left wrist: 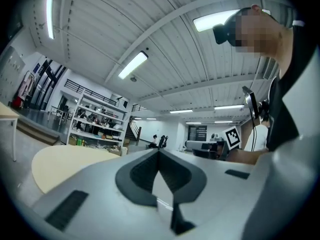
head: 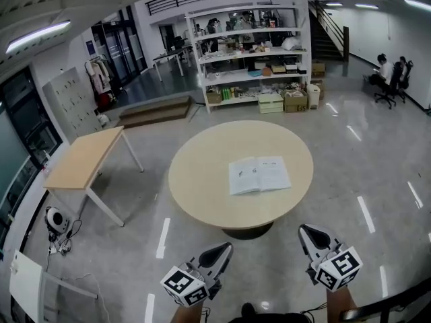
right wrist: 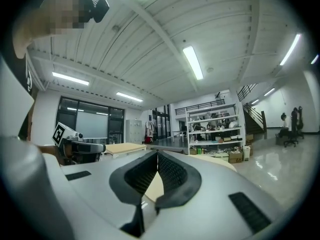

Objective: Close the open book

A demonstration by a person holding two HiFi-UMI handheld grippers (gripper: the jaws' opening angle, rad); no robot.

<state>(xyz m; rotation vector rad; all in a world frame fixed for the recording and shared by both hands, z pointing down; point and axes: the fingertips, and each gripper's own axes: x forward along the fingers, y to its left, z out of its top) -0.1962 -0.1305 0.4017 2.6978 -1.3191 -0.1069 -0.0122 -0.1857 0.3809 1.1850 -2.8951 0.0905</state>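
An open book with white pages lies flat on the round wooden table, right of the table's middle. Both grippers hang near the bottom of the head view, short of the table's near edge and apart from the book. My left gripper is shut, its pads meeting at the tip with nothing between them. My right gripper is also shut and empty. Both gripper views look level across the table top, and the book does not show in them.
A rectangular wooden table stands to the left, with cables on the floor below it. Behind the round table are a low step platform, white shelving and boxes. People sit on chairs at the far right.
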